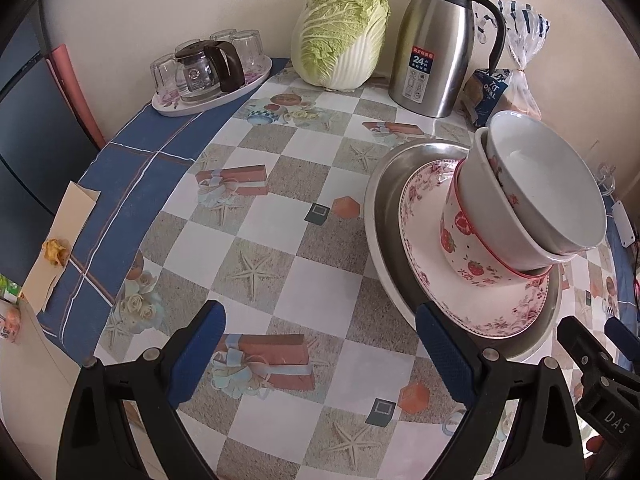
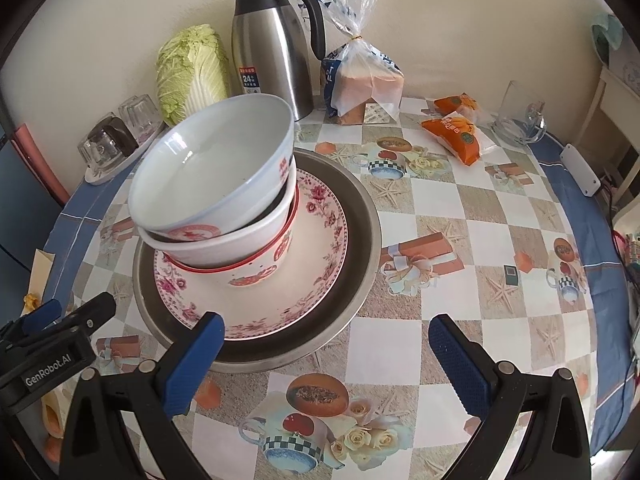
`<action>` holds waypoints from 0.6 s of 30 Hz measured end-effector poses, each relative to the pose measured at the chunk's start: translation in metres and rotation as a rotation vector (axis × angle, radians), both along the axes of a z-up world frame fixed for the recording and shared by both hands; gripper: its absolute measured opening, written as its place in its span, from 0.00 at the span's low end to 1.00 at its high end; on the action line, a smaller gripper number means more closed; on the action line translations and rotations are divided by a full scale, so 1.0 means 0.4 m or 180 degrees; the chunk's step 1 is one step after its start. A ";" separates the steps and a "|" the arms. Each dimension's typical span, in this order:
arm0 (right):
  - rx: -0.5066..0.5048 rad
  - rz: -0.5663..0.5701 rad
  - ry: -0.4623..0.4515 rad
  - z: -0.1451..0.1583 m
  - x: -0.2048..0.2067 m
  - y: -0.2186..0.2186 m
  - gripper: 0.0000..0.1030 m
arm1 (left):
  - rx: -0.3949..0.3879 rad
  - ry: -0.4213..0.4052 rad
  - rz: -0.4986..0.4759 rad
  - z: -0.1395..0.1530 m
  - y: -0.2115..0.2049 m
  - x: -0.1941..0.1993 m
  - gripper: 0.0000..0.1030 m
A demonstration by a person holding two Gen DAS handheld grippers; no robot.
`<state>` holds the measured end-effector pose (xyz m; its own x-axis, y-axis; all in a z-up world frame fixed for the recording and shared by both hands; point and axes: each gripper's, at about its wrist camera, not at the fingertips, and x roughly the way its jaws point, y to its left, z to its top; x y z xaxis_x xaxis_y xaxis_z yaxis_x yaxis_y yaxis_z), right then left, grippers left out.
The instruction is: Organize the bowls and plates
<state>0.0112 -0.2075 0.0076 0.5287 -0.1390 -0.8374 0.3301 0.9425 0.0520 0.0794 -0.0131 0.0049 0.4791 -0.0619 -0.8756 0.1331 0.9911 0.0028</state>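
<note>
A metal plate (image 1: 384, 184) (image 2: 360, 216) lies on the table with a floral plate (image 1: 492, 308) (image 2: 312, 280) on it. Three nested bowls stand tilted on the floral plate: a strawberry bowl (image 1: 464, 248) (image 2: 256, 272) at the bottom, a white bowl (image 1: 480, 200) (image 2: 224, 248) in it, and a white bowl with red marks (image 1: 552, 184) (image 2: 212, 172) on top. My left gripper (image 1: 320, 344) is open and empty, left of the stack. My right gripper (image 2: 326, 352) is open and empty, over the plates' near edge. Each gripper shows at the edge of the other's view.
A cabbage (image 1: 340, 32) (image 2: 192, 68), a steel thermos jug (image 1: 436, 40) (image 2: 276, 44) and a bagged bread loaf (image 2: 364, 76) stand at the back. A tray with glasses and a coffee pot (image 1: 208, 76) is back left. Orange snack packs (image 2: 456, 128) and a glass mug (image 2: 520, 120) are right.
</note>
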 end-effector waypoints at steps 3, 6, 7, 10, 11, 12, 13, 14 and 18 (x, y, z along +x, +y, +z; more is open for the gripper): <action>-0.0003 -0.0008 0.0015 -0.003 -0.001 -0.002 1.00 | -0.0018 0.0017 -0.0010 -0.004 0.001 0.003 0.93; -0.0015 0.0001 0.0028 -0.004 0.000 0.000 1.00 | -0.0003 0.0042 -0.0048 -0.009 -0.005 0.005 0.93; -0.0017 0.0007 0.0032 -0.005 0.001 0.001 1.00 | 0.0007 0.0052 -0.0060 -0.010 -0.007 0.005 0.93; -0.0024 0.0019 0.0051 -0.010 0.005 0.003 1.00 | 0.0018 0.0071 -0.0081 -0.014 -0.010 0.007 0.93; -0.0025 0.0021 0.0059 -0.011 0.006 0.003 1.00 | 0.0021 0.0073 -0.0083 -0.015 -0.009 0.007 0.93; -0.0026 0.0020 0.0066 -0.013 0.007 0.004 1.00 | 0.0022 0.0076 -0.0083 -0.015 -0.009 0.008 0.93; -0.0026 0.0019 0.0070 -0.014 0.008 0.004 1.00 | 0.0023 0.0079 -0.0081 -0.016 -0.008 0.009 0.93; -0.0022 0.0018 0.0073 -0.015 0.008 0.004 1.00 | 0.0026 0.0083 -0.0082 -0.016 -0.008 0.010 0.93; -0.0016 0.0017 0.0096 -0.022 0.010 0.002 1.00 | 0.0052 0.0103 -0.0090 -0.022 -0.008 0.012 0.93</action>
